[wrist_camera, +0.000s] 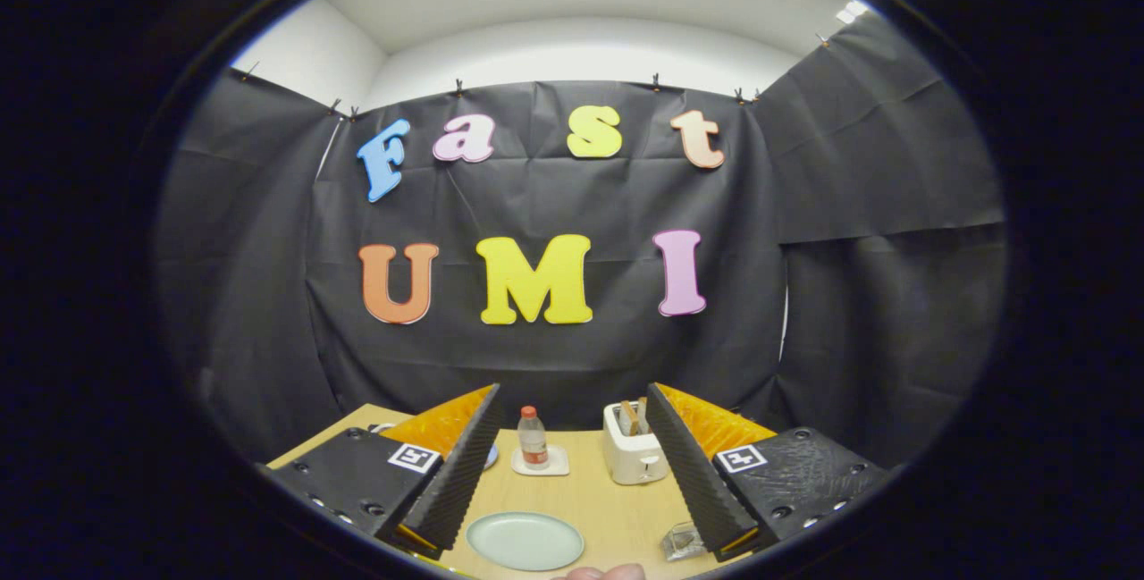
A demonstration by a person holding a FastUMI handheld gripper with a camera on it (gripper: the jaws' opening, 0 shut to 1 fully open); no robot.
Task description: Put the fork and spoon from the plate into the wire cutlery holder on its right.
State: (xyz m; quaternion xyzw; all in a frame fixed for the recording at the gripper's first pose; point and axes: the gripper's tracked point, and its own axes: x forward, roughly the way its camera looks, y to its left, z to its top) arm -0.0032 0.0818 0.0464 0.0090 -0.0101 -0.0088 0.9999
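My tool [572, 508] is spread wide, gripping nothing. Between its fingers, nearest me, I see a fingertip [601, 573], then the pale plate [525, 541]; I can't make out fork or spoon. Beside the right finger sits something clear [683, 542]. Beyond stand a bottle [533, 438] on a coaster [541, 461] and a white toaster [632, 456], all on the wooden desk [608, 500].
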